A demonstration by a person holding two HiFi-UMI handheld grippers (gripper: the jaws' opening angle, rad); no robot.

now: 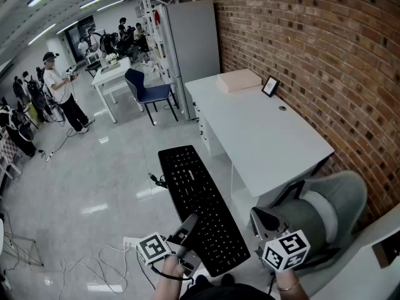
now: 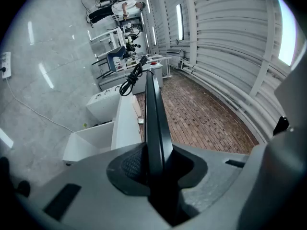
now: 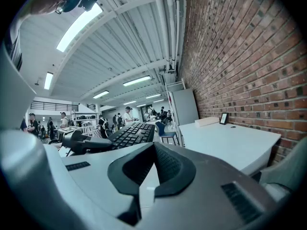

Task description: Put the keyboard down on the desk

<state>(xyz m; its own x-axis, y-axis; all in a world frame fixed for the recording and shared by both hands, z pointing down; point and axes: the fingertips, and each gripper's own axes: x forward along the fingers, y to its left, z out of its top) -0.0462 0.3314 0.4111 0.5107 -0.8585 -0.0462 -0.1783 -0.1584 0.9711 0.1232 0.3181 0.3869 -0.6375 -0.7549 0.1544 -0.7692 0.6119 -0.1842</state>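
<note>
The keyboard [image 1: 200, 205] is up in the air over the glossy grey floor [image 1: 94, 180]. Its keys face up and its long side runs away from the person. It sits just left of the white desk [image 1: 269, 136] and is not touching it.

The left gripper [image 1: 187, 222] has the near end, with its jaws clenched on the keyboard's thin edge, and the left gripper view shows the black slab wedged right between the pads. The keyboard's cable [image 1: 156, 180] hangs coiled at the far end.

The right gripper [image 1: 259, 220] hovers beside the keyboard above a grey chair [image 1: 337, 199]. Its jaws are pressed together with nothing between them.

The desk runs along the red brick wall [image 1: 325, 55], and most of its top is bare. At the far end sit a flat beige box [image 1: 239, 80] and a small picture frame [image 1: 270, 86] propped against the bricks. A tall grey cabinet [image 1: 190, 42] stands beyond the desk. Further back there is a blue chair [image 1: 147, 91] at a white table [image 1: 112, 74], and people stand around under strip lights.
</note>
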